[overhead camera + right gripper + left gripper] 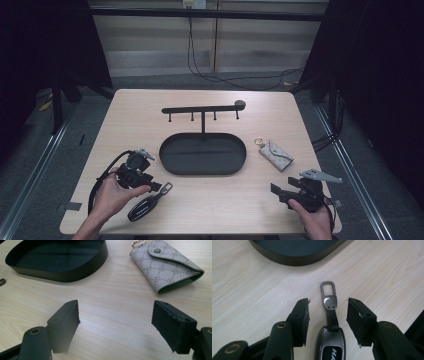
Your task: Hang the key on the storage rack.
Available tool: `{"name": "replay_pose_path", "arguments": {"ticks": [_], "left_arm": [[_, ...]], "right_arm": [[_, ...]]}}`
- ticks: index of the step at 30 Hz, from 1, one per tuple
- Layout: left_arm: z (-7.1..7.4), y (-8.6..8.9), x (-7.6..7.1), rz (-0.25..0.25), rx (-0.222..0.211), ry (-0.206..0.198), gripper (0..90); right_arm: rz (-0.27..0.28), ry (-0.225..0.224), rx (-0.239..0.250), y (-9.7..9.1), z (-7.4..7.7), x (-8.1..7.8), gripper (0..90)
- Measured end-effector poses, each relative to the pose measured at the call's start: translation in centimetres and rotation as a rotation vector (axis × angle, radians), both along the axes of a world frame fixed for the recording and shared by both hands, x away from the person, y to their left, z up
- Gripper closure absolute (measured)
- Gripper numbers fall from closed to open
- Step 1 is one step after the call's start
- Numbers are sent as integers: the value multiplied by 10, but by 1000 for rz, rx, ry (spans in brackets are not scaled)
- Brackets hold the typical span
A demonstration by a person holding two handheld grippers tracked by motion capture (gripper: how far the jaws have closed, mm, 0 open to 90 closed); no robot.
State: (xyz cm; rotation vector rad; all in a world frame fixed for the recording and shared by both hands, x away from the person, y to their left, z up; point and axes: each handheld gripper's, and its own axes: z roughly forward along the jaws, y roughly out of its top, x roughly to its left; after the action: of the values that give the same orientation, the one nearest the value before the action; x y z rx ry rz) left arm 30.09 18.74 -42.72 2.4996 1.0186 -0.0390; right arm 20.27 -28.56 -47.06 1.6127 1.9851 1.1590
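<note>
Both grippers low over the worktop, fingers apart, nothing held.

Lower left of the high view: left gripper (152, 187) held in the person's left hand (112, 196), its fingers (299, 318) parted to a moderate gap either side of the strap of a black car key fob (145, 206), not touching it; the fob lay flat, its metal loop (328, 289) pointing toward the tray. Centre: dark oval tray (170, 167) with a hook rail (202, 108) on a post behind it. Right of the tray: grey patterned key pouch (276, 155), flap snapped, ring at its upper-left end. Lower right: right gripper (274, 191) in the right hand (315, 222), fingers (63, 322) spread wide over bare worktop (225, 200), pouch and tray ahead of them.
</note>
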Motion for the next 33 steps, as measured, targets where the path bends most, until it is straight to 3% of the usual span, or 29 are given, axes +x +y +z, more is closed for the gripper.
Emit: {"name": "replay_pose_path", "arguments": {"ticks": [9, 11, 14, 26, 33], "left_arm": [[-5, -12, 7, -19, 70, 36, 603], [-11, -16, 12, -27, 92, 78, 607], [-17, -19, 14, -37, 115, 98, 614], [-26, -32, 18, -70, 146, 131, 624], [-32, -44, 18, -100, 204, 119, 635]], "right_arm": [[2, 3, -4, 1, 0, 0, 215], [1, 4, -4, 1, -1, 1, 214], [4, 5, -3, 1, -1, 1, 214], [15, 17, -6, 2, -2, 2, 213], [22, 21, -7, 2, -2, 2, 212]]}}
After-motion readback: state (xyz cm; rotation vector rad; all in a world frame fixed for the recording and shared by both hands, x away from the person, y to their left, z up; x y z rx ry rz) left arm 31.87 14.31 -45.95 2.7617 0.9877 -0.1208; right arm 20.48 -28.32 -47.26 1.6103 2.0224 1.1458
